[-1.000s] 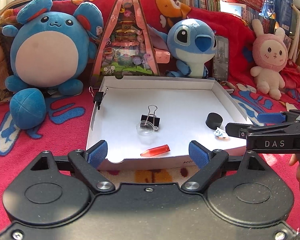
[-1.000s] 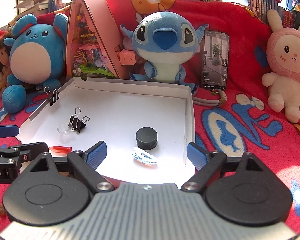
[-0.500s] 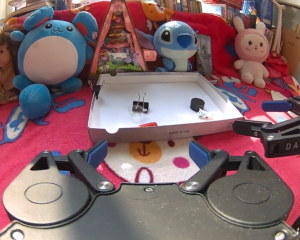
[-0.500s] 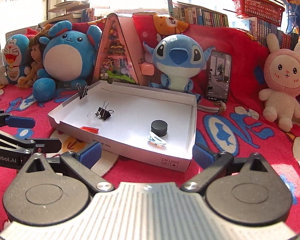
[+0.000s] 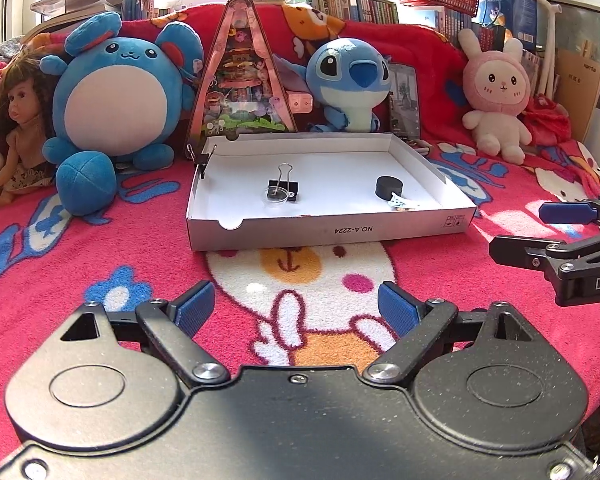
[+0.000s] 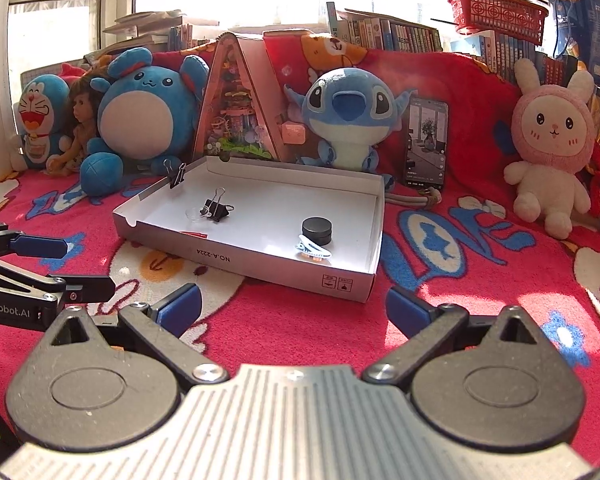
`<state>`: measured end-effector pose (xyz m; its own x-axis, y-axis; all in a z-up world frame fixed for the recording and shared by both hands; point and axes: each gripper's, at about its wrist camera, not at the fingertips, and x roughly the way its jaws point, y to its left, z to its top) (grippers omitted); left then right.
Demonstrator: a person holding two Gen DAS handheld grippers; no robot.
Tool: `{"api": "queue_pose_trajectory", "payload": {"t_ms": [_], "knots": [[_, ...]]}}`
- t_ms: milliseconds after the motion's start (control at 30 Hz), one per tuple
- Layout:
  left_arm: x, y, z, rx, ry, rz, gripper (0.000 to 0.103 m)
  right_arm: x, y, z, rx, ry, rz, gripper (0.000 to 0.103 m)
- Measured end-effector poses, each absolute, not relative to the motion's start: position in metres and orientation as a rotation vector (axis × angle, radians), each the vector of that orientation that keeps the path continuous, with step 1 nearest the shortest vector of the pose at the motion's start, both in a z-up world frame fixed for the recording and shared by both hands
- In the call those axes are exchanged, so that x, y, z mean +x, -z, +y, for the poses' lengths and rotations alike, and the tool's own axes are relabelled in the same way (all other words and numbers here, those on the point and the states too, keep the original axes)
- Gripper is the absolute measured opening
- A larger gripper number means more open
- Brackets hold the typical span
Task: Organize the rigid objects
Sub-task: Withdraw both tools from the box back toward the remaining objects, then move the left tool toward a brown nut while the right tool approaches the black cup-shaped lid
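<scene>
Left wrist view: the left gripper (image 5: 296, 306) had pulled back from the white tray (image 5: 332, 232), fingers spread and empty over the red blanket (image 5: 100, 264), where a second earlier they hung at the tray's near edge. Inside sat a black binder clip (image 5: 285, 192) by a clear cap (image 5: 276, 197) mid-tray, a black puck (image 5: 389, 187) and pale hair clip (image 5: 402, 202) toward the right wall. Another clip (image 5: 201, 159) gripped the far-left corner.

Right wrist view: the right gripper (image 6: 292, 306) had backed off too, fingers released, nothing between them. The tray now lay ahead, a red piece (image 6: 198, 235) just peeking over its near wall. A blue plush (image 6: 350, 114), phone (image 6: 426, 140) and pink bunny (image 6: 552, 148) stood behind it.
</scene>
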<state>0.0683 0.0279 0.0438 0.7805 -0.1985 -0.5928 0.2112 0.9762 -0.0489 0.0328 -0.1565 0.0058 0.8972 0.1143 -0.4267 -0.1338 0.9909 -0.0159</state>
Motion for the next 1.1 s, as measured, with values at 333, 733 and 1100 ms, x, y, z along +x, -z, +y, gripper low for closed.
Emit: {"api": "queue_pose_trajectory", "payload": {"t_ms": [333, 733, 1100], "knots": [[0.046, -0.032, 0.037, 0.016, 0.191, 0.642, 0.088, 0.008, 0.014, -0.162, -0.038, -0.116, 0.455, 0.1], [0.028, -0.019, 0.056, -0.039, 0.147, 0.687, 0.071, -0.022, 0.033, -0.146, -0.081, -0.179, 0.486, 0.08], [0.032, -0.013, 0.056, -0.01, 0.133, 0.679, 0.05, -0.027, 0.046, -0.119, -0.138, -0.278, 0.551, 0.033]]}}
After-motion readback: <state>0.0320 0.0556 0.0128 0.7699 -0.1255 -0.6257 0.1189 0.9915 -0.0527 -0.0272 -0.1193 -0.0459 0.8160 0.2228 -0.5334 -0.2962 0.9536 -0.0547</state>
